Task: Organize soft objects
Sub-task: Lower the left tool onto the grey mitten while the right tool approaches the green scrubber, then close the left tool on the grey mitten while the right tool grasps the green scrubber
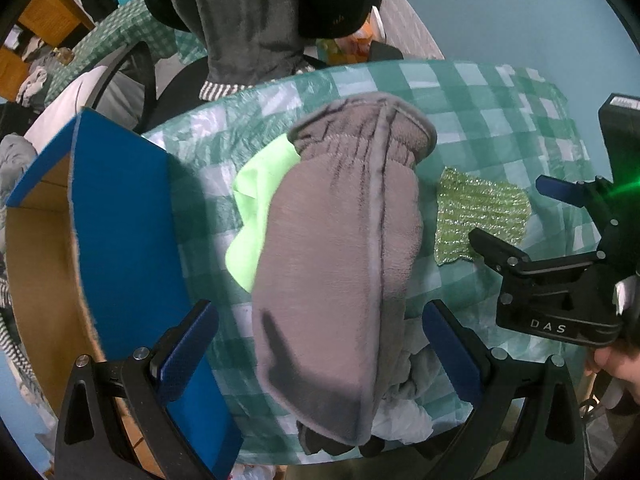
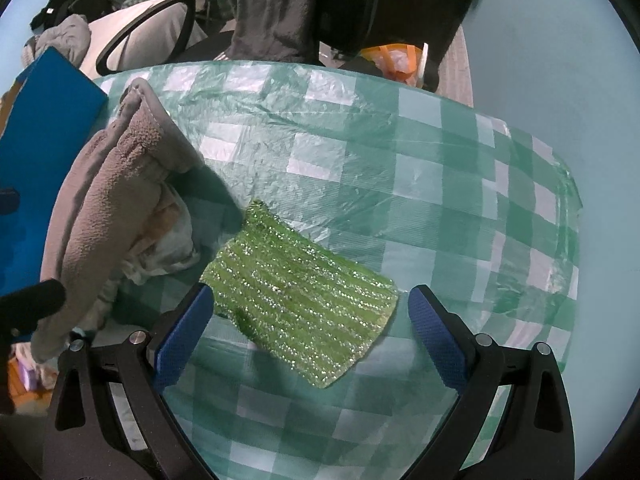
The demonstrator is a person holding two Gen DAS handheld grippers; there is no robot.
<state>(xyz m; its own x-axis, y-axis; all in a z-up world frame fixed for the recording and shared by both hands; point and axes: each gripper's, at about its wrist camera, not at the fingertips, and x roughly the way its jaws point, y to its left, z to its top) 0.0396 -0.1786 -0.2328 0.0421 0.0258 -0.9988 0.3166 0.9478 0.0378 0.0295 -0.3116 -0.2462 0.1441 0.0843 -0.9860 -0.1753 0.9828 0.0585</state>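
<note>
Left tongs (image 1: 318,364) stood wide apart, blue pads either side of the grey fleece mitten (image 1: 340,248), not visibly touching it. The mitten filled the centre of the left wrist view, cuff toward the top, lying over a pale lime-green cloth (image 1: 256,216) and some crumpled whitish fabric (image 1: 404,412) at lower centre.

Right tongs (image 2: 310,340) were also spread open and held nothing; the glittery green knitted scrubbing cloth (image 2: 304,300) lay flat between the pads on the green-and-white checked plastic table cover (image 2: 440,160).

A blue-faced cardboard box (image 1: 120,216) stood at the left of the left view, close beside the pile; probably the destination, though that is a guess.

Risks, as judged:
- The mitten was bulky and slack. Pads closing on its sides might pinch only an outer fold, and it could sag or slip free on the lift.
- A deep grab could catch the lime cloth underneath and drag it along.
- The scrubbing cloth was thin and flat. The right pads might skid over it, or nip the plastic cover and pull it up.
- The pile sat near the table's front edge; a nudge could push the whitish fabric off.
</note>
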